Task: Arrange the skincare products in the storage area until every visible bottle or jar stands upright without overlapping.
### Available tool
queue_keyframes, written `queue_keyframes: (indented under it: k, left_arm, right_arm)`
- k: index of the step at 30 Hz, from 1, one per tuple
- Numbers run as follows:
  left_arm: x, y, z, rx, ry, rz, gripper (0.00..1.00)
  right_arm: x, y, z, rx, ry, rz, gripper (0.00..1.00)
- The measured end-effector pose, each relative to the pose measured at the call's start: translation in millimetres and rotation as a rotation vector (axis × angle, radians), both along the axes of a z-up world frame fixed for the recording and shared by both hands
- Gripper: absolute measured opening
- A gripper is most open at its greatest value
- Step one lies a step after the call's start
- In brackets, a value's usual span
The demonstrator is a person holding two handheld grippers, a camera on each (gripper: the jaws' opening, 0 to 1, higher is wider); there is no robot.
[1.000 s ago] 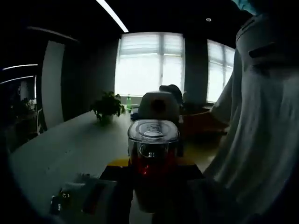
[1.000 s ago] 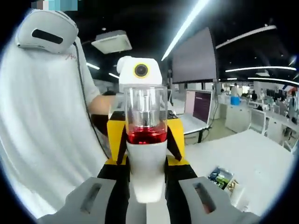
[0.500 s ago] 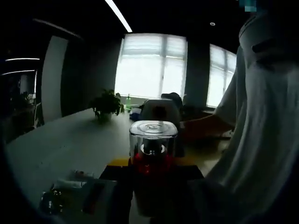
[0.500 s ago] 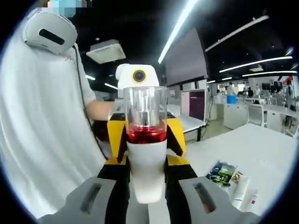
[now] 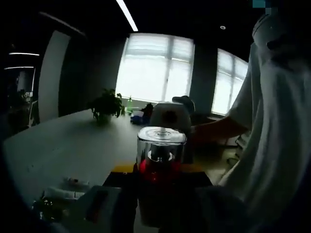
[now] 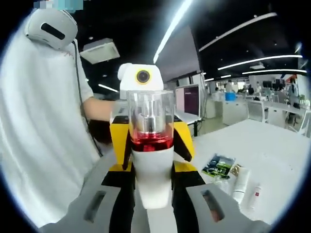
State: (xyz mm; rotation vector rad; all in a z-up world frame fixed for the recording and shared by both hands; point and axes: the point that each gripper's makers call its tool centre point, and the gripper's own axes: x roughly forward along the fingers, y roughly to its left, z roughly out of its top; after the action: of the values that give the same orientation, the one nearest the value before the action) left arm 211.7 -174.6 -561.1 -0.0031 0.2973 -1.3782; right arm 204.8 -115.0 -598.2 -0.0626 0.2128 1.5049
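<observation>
Overhead, a bottle [image 6: 151, 145] between both grippers, table [image 6: 272, 160] edge near.

This is an open-plan office. In the right gripper view, long strip lights [image 6: 175, 24] run across a dark ceiling, a ceiling unit [image 6: 99, 50] hangs near them, a monitor [image 6: 187, 101] stands on a far desk, and rows of white desks [image 6: 243, 109] with people fill the far right. In the left gripper view, tall blinded windows [image 5: 155, 68] light a long white bench [image 5: 63, 141] with a potted plant [image 5: 104, 106] at its far end.
</observation>
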Motion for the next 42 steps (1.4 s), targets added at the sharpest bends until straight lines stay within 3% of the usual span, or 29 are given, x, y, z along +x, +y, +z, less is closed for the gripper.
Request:
queue_keyframes:
  k: [15,24,30,42]
  left_arm:
    - [32.3,-21.2,-43.1,-0.014,0.011,-0.008,0.26]
    - [58.6,-39.7,-79.6,0.047,-0.007,-0.025,0.27]
    - [73.6,-51.4,-97.2,0.043,0.01,-0.038,0.27]
    - [98.6,-66.3,-118.5,0.037,0.009,-0.038,0.27]
  right_arm:
    - [29.2,-30.0,-43.3,-0.082,-0.005,-0.071,0.27]
    - [57.6,-46.8,-78.0,-0.153,-0.016,-0.121,0.27]
    - [75.1,-61.2,-99.5,-0.188,0.001,-0.149,0.27]
    - [104.4,-77.2,-124.7,-0.253,-0.016,-0.186,0.27]
